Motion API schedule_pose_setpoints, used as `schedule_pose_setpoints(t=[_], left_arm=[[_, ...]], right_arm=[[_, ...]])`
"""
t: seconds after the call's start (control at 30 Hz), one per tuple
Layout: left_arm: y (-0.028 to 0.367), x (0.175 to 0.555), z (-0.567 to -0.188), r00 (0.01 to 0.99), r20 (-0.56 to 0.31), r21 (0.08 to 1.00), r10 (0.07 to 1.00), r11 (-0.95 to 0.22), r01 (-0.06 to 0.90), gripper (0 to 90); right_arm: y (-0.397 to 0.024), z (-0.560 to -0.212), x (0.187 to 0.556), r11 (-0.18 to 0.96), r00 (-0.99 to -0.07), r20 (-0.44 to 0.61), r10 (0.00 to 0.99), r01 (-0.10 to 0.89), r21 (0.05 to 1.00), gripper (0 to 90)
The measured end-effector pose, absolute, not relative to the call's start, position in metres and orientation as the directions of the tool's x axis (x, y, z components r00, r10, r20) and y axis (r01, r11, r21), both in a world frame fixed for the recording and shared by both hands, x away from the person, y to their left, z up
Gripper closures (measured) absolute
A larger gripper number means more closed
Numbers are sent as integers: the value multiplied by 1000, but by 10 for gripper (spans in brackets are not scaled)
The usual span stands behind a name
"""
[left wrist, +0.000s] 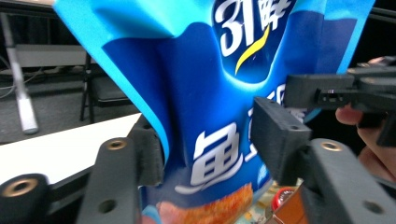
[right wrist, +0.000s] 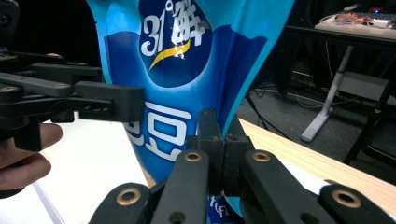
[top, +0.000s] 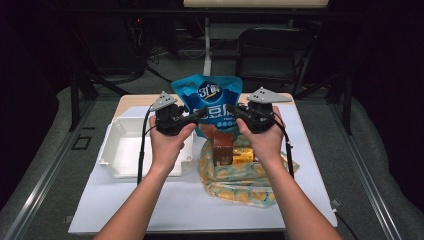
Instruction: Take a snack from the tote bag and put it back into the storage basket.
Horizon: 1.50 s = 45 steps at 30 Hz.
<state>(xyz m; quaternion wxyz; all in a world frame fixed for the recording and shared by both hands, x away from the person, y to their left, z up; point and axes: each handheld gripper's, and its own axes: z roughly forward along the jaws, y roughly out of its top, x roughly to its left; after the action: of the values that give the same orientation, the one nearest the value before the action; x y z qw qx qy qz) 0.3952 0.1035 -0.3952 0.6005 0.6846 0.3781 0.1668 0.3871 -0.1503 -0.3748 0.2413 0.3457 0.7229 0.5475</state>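
**Blue snack bag held up between two grippers**

Forearms come in low; right gripper [right wrist: 219, 140] is clamped on the blue bag's [top: 212, 97] edge above the table [top: 150, 210]. Left gripper [left wrist: 210, 140] straddles the other edge, jaws apart. Looks mid-lift; next it needs a firm pinch.

The high view looks forward and down from above the person's side of the desk [top: 150, 210], set well back. Each hand-held gripper's camera sits close, facing the blue snack bag [left wrist: 196, 93] from 9 and 3 o'clock; all three views share it.
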Motion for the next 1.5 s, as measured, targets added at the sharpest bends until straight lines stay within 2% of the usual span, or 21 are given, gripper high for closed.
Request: schedule_pose_setpoints(t=[0.03, 0.13, 0.23, 0.37, 0.43, 0.47, 0.5, 0.73, 0.97, 1.03, 1.2, 1.5], left_arm=[[105, 396, -395, 652, -228, 947, 723, 10, 320, 624], [107, 398, -393, 654, -259, 938, 711, 24, 346, 803], [104, 396, -389, 646, -222, 943, 730, -9, 334, 884], [110, 396, -384, 661, -261, 939, 704, 27, 342, 899], [111, 394, -381, 665, -247, 946, 705, 28, 322, 900], [111, 394, -379, 665, -237, 949, 708, 21, 316, 900], [111, 393, -379, 665, -233, 950, 710, 19, 313, 900], [128, 395, -374, 655, -275, 947, 704, 82, 309, 900], [142, 393, -371, 643, -268, 951, 718, 91, 294, 900], [147, 394, -371, 638, -270, 951, 721, 97, 293, 900], [159, 393, -373, 623, -269, 951, 735, 99, 293, 900], [185, 394, -375, 591, -269, 951, 761, 111, 289, 900]], right_arm=[[-150, -376, 387, 154, -639, 39, 768, 243, 958, 900], [-149, -377, 388, 146, -643, 47, 765, 244, 959, 900], [-146, -378, 387, 158, -648, 30, 761, 229, 960, 896], [-148, -379, 384, 141, -657, 31, 753, 206, 968, 849], [-152, -379, 383, 126, -659, 42, 751, 205, 971, 767], [-155, -382, 381, 124, -644, 41, 764, 209, 970, 678], [-155, -382, 381, 124, -644, 41, 764, 209, 970, 678], [-176, -400, 374, 113, -622, 70, 780, 250, 961, 470], [-199, -413, 368, 94, -592, 91, 801, 275, 957, 365], [-203, -415, 366, 92, -566, 88, 820, 281, 955, 275], [-215, -422, 359, 77, -544, 101, 833, 296, 952, 217], [-233, -441, 340, 90, -524, 89, 847, 306, 948, 209]])
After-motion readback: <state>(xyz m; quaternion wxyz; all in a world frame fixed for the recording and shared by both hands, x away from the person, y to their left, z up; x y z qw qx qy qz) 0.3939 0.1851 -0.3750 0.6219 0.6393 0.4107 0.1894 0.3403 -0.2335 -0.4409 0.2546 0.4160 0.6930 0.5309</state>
